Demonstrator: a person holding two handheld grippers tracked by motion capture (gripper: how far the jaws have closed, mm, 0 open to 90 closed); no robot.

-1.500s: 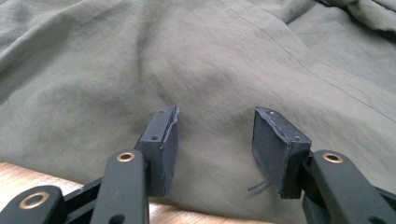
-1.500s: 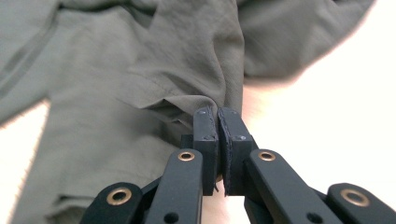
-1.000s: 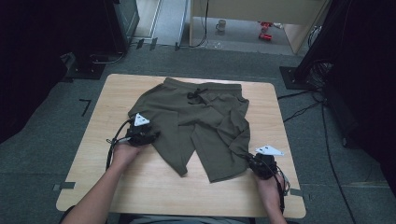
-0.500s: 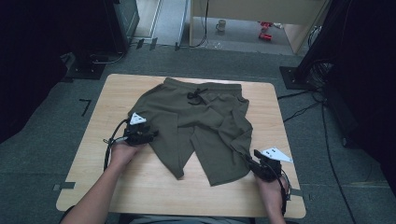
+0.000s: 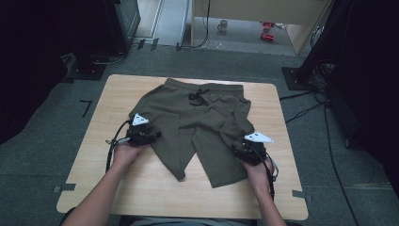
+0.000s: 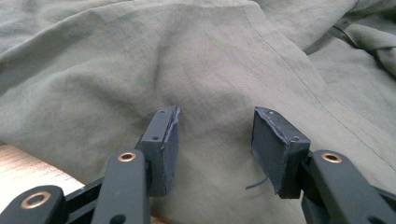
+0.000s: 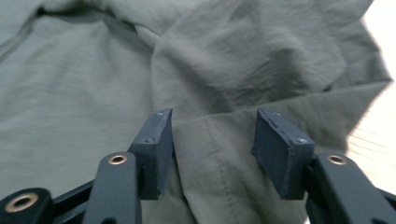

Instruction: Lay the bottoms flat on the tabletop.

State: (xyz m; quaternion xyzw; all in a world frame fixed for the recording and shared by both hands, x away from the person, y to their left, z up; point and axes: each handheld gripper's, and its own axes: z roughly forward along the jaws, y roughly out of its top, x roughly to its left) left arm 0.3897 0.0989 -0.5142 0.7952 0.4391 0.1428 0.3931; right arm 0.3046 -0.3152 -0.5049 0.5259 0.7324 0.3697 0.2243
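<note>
Across pale wooden worktop (image 5: 141, 188), crumpled olive-green cloth shorts (image 5: 197, 122) lying centre; right gripper (image 5: 248, 151) at five o'clock just opened, releasing the hem, left gripper (image 5: 149, 137) gaping at nine o'clock, ready to regrasp.

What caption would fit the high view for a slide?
Olive shorts spread on a wooden table, the left gripper and right gripper open at their outer edges.

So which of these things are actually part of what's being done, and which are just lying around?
In use:
- olive shorts spread on the table
- left gripper, open at the shorts' edge
- right gripper, jaws just opened

Just lying about:
- mug on the floor
- red object on the floor
</note>
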